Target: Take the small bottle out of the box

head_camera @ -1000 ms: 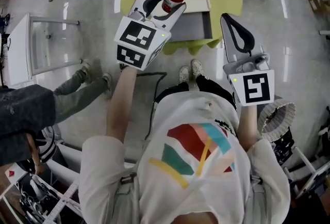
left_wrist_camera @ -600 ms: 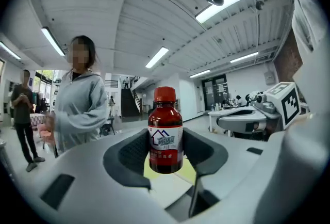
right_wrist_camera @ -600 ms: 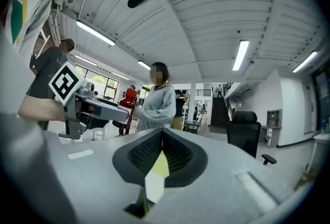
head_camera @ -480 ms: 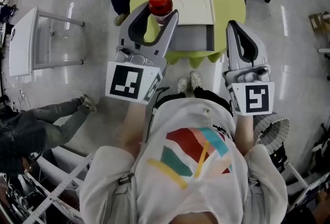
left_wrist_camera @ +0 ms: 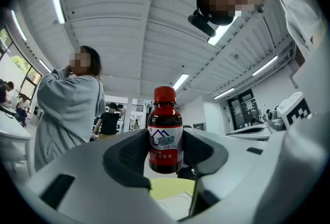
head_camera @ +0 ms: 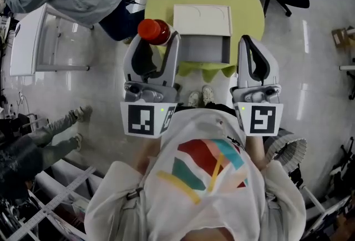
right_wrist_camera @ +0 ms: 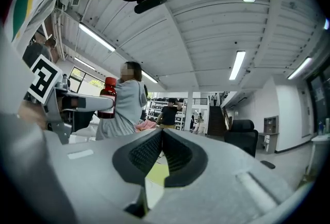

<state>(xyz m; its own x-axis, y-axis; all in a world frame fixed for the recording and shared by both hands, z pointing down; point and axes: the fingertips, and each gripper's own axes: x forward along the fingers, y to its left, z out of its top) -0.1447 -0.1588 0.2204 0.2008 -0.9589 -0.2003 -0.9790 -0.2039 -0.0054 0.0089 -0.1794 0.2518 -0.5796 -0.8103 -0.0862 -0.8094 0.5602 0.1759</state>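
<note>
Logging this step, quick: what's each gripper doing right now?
Left gripper: shut on the small bottle.
Right gripper: shut, holding nothing.

The red-capped bottle is dark red, the table yellow-green.

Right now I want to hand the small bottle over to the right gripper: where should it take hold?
Probably the red cap and neck, coming in from above: the fingers of the left gripper clamp the labelled body of the upright small bottle, so only the top stands free.
</note>
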